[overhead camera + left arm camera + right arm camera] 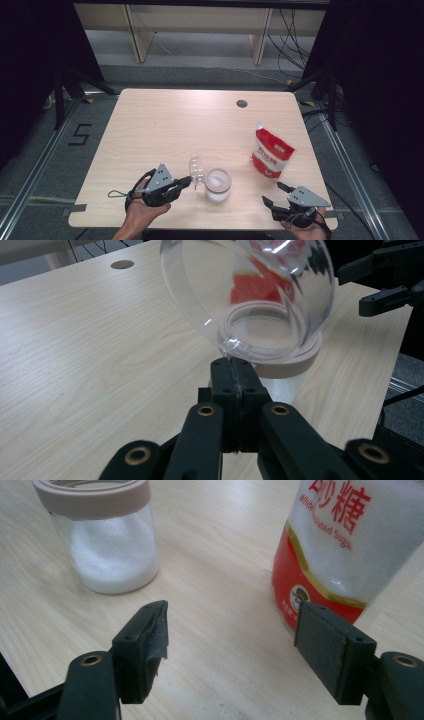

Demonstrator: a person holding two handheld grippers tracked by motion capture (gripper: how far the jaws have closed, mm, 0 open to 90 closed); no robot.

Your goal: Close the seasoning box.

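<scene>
Two grippers work the near edge of the table [150, 120]. The left gripper [186, 183] has its jaws pressed together on the rim of a clear domed lid [196, 171], which it holds tilted on edge just beside the jar's mouth. In the left gripper view the lid [250, 285] rises directly above the closed jaws, with the jar's pale band [280, 352] behind and partly under it.

The right gripper [275, 194] sits near the front right corner, jaws standing well apart with nothing between them. In the right gripper view its opening faces the gap between jar and bag.

The glass jar [218, 184] stands upright near the front centre, uncovered. It holds white granules [112, 557], filling most of its body below the band.

Farther back on the right, a red and white sugar bag [270, 152] stands upright, apart from the jar. Its clear upper part shows white granules inside [350, 545]. Whether its top is cut open cannot be told.

Judgement: the step in hand concerns the lid, either just lifted off or about to be seated; which one cannot be told. Seating it calls for levelling the lid over the band and lowering it squarely. The free right gripper is placed to steady the jar or take the bag.
</scene>
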